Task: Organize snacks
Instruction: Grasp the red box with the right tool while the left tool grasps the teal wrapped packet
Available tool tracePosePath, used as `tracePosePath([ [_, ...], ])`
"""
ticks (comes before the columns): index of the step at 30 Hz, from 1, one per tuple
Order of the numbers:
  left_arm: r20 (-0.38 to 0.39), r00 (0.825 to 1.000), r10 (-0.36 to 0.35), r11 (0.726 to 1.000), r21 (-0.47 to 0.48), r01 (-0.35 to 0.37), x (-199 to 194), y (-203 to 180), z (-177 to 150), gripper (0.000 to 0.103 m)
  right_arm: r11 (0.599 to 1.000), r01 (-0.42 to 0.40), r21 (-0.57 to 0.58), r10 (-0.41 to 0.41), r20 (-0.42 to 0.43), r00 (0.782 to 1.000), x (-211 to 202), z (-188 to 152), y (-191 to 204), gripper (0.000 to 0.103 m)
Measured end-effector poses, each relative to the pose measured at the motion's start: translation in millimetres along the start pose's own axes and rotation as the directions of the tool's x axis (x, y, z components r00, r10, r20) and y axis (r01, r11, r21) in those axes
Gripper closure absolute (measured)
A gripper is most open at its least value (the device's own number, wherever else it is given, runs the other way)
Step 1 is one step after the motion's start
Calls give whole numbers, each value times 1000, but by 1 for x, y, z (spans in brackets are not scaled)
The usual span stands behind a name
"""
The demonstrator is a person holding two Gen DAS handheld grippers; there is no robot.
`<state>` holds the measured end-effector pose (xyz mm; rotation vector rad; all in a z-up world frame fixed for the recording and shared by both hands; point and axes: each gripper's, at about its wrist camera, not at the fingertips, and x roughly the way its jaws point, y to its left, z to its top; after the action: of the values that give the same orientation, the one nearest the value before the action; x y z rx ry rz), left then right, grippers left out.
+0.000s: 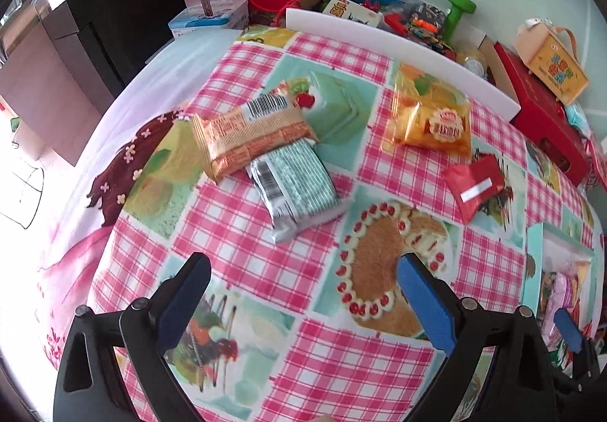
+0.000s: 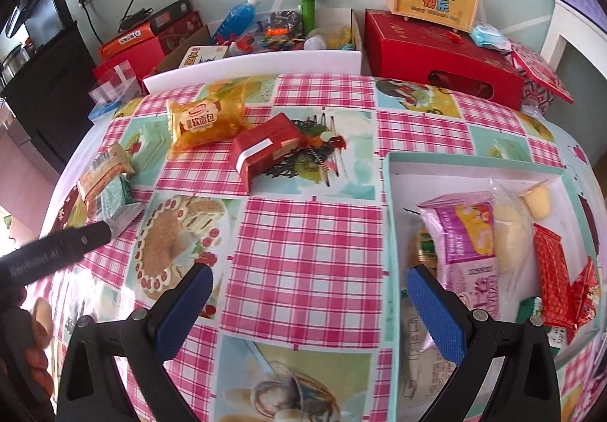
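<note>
On the checked tablecloth lie an orange biscuit pack [image 1: 250, 130] resting partly on a green-and-silver pack [image 1: 296, 187], a yellow bread pack [image 1: 432, 118] and a red snack pack [image 1: 474, 183]. My left gripper [image 1: 303, 300] is open and empty, hovering short of the green pack. My right gripper [image 2: 307, 308] is open and empty, its right finger over the left wall of a mint tray [image 2: 390, 217] that holds several snacks, among them a pink pack [image 2: 466, 232]. The bread pack [image 2: 205, 122], red pack [image 2: 265, 151] and the two stacked packs [image 2: 106, 183] show in the right wrist view.
A white board [image 2: 250, 67] stands along the table's far edge with a box of toys behind it. Red gift boxes [image 2: 444, 54] and a yellow bag-shaped box [image 2: 432, 1] sit at the back right. The left gripper's body [image 2: 49, 255] reaches in from the left.
</note>
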<state>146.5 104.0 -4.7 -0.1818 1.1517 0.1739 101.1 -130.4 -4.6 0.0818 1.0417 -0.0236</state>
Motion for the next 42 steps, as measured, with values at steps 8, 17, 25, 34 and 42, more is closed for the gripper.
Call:
tracePosePath([
  [8, -13, 996, -88, 996, -2, 88, 8, 13, 33, 4, 1000, -23, -6, 23, 14, 1000, 2, 18, 7, 0],
  [17, -118, 990, -75, 996, -48, 70, 37, 32, 65, 5, 998, -59, 12, 59, -15, 998, 17, 95, 12, 0],
  [25, -189, 979, -81, 996, -54, 72, 64, 35, 74, 5, 997, -25, 73, 37, -156, 987, 76, 125, 23, 3],
  [34, -198, 979, -51, 999, -4, 51, 84, 22, 89, 18, 992, 49, 114, -21, -239, 971, 125, 129, 31, 22],
  [42, -205, 977, -51, 998, 21, 57, 100, 7, 87, 36, 993, 82, 82, -61, -233, 971, 132, 134, 33, 28],
])
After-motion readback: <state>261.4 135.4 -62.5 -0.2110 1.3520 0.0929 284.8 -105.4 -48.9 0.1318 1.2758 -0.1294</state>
